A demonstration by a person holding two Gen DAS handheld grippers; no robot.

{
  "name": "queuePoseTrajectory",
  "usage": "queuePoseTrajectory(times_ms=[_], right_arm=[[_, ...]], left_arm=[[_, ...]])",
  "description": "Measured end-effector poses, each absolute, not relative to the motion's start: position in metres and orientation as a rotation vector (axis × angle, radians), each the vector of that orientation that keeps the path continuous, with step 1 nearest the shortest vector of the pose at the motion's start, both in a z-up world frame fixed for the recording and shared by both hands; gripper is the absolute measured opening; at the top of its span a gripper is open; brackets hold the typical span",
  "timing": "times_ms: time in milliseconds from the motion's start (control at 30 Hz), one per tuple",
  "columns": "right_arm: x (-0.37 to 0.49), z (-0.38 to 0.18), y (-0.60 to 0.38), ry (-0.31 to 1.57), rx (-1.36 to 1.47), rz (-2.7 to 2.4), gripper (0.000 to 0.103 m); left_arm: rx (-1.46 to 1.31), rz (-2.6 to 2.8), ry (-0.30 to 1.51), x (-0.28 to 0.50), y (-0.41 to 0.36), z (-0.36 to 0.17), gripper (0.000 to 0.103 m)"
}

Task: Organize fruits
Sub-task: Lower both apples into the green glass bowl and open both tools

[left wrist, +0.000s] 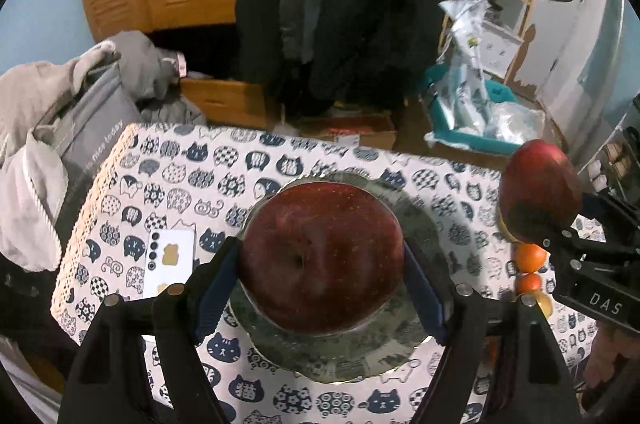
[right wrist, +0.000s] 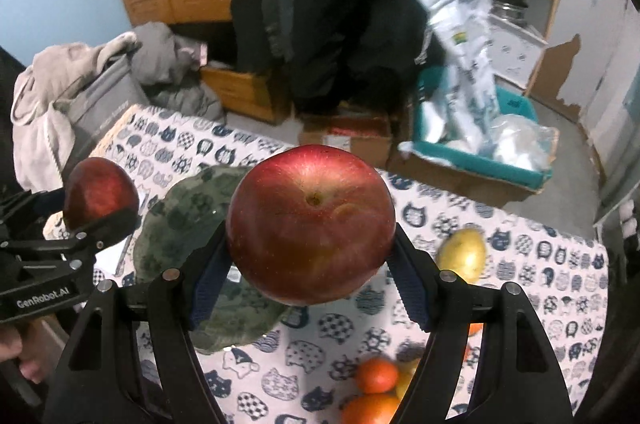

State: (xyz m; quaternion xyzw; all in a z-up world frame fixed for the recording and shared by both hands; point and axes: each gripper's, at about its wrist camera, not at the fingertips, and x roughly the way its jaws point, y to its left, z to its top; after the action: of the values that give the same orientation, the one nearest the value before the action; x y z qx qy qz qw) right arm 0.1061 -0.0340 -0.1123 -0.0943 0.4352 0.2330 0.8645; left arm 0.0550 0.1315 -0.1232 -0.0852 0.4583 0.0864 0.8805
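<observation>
My left gripper [left wrist: 322,260] is shut on a dark red apple [left wrist: 320,256] and holds it just above a green marbled plate [left wrist: 420,224]. My right gripper [right wrist: 310,256] is shut on a second red apple [right wrist: 310,224], held in the air right of the plate [right wrist: 180,212]. In the left wrist view the right gripper's apple [left wrist: 538,192] shows at the right; in the right wrist view the left gripper's apple [right wrist: 100,192] shows at the left. Oranges [right wrist: 376,376] and a yellow lemon [right wrist: 462,254] lie on the cat-print tablecloth [right wrist: 540,264].
A white phone [left wrist: 170,260] lies left of the plate. Two small oranges [left wrist: 530,258] sit at the table's right side. Clothes [left wrist: 48,128] pile at the left edge. Boxes and a teal bin [right wrist: 480,152] stand on the floor beyond the table.
</observation>
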Motion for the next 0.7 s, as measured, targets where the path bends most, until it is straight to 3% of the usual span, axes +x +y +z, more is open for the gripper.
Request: queuePoseTrajectory(times_ms=[700], right_arm=[[0.134,-0.191,0.016,1.104,-0.235,0.555,0.075]], left_arm=[[-0.246,0.178,1.201,0.083,0.157,-0.236,0.08]])
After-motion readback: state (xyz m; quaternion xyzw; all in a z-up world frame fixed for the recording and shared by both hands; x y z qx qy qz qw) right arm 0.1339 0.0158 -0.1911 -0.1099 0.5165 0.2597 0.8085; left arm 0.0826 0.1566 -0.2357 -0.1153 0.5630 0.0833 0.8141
